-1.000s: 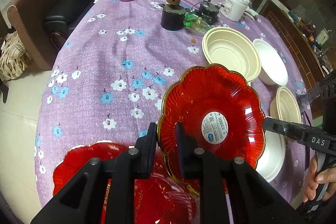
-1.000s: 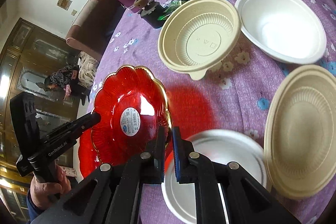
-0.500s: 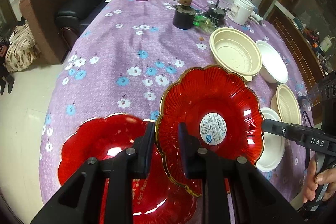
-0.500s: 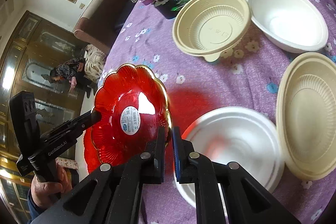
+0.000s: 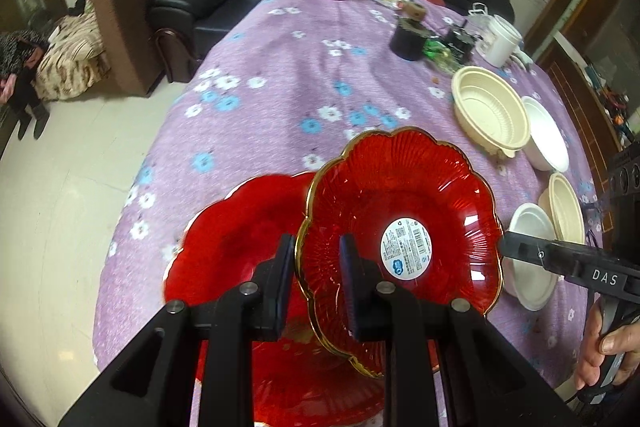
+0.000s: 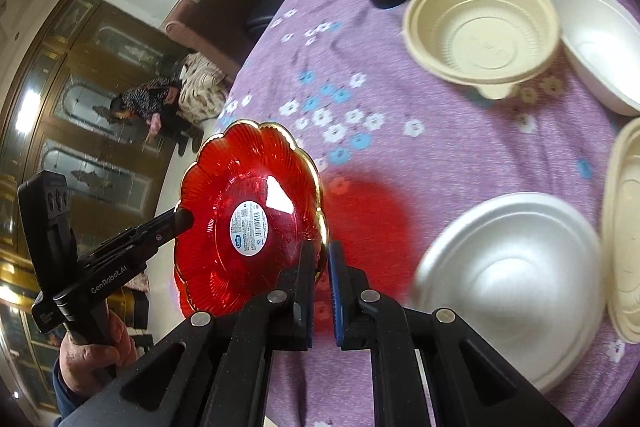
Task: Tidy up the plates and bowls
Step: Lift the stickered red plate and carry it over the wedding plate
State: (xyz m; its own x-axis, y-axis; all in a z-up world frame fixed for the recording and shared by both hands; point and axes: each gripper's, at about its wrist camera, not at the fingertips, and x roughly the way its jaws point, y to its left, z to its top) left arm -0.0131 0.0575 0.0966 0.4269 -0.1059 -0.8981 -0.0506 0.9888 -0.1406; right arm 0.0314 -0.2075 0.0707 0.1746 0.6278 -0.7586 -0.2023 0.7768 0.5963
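Left wrist view: the left gripper (image 5: 316, 267) has its jaws narrow, clamped on the gold rim of the red plate (image 5: 400, 227) at the plate's 8 o'clock. The plate hangs tilted above a second red plate (image 5: 240, 259) lying on the purple tablecloth (image 5: 280, 87). The right gripper (image 5: 505, 247) pinches the rim at 3 o'clock.

Right wrist view: the right gripper (image 6: 320, 259), jaws nearly closed, grips the same plate (image 6: 248, 219) at 4 o'clock. A white bowl (image 6: 512, 267) sits at 3 o'clock and a cream bowl (image 6: 480, 27) at 1 o'clock.
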